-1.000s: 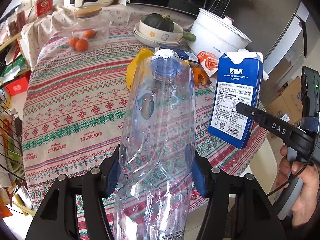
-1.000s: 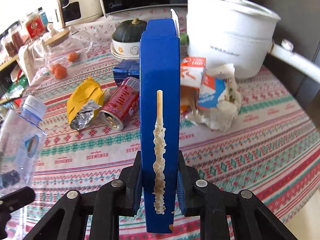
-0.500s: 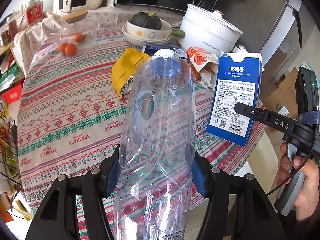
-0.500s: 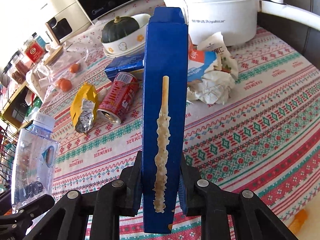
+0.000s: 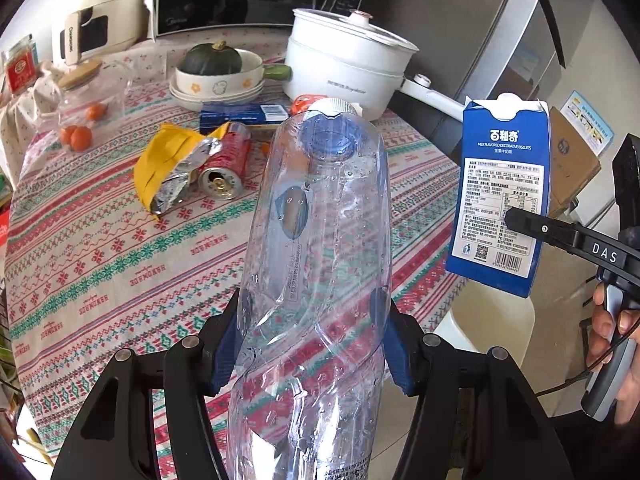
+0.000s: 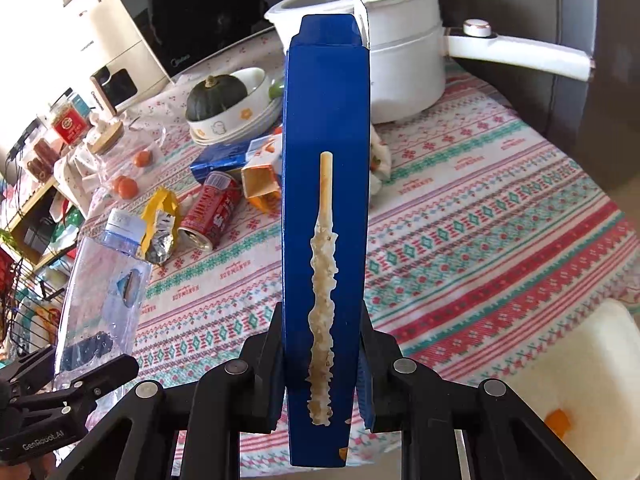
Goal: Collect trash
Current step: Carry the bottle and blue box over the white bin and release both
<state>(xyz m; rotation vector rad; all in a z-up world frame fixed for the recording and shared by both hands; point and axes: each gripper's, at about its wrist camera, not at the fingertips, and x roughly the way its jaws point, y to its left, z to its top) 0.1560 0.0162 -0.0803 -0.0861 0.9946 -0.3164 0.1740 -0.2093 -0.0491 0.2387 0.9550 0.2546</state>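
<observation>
1. The left tongs (image 5: 316, 320) were clenched on an empty clear plastic bottle (image 5: 320, 216), their blue pads pressing its crumpled sides low on the body, cap end pointing away toward the far side of the table.
2. The right tongs (image 6: 324, 344) were clamped on a tall blue biscuit box (image 6: 326, 184) by its two broad faces, the narrow edge toward the camera and the torn-open top up.
3. Both pieces hung in the air off the near edge of the table (image 5: 100, 240), clear of its patterned cloth, the box to the right of the bottle and apart from it.
4. Left on the cloth toward the middle lay a yellow foil wrapper (image 5: 168, 176) touching a red can (image 5: 224, 168) on its side, with a flat blue packet (image 5: 240, 114) just behind and an opened orange carton (image 6: 260, 182) near the white pot (image 5: 344, 68).
5. To my eye the step in hand was the carry: two bits of rubbish lifted and on their way to a bin, which I could not see anywhere.
6. The next move, I judged, called for bringing both loads over the bin and letting go, then returning for the wrapper and the can.
</observation>
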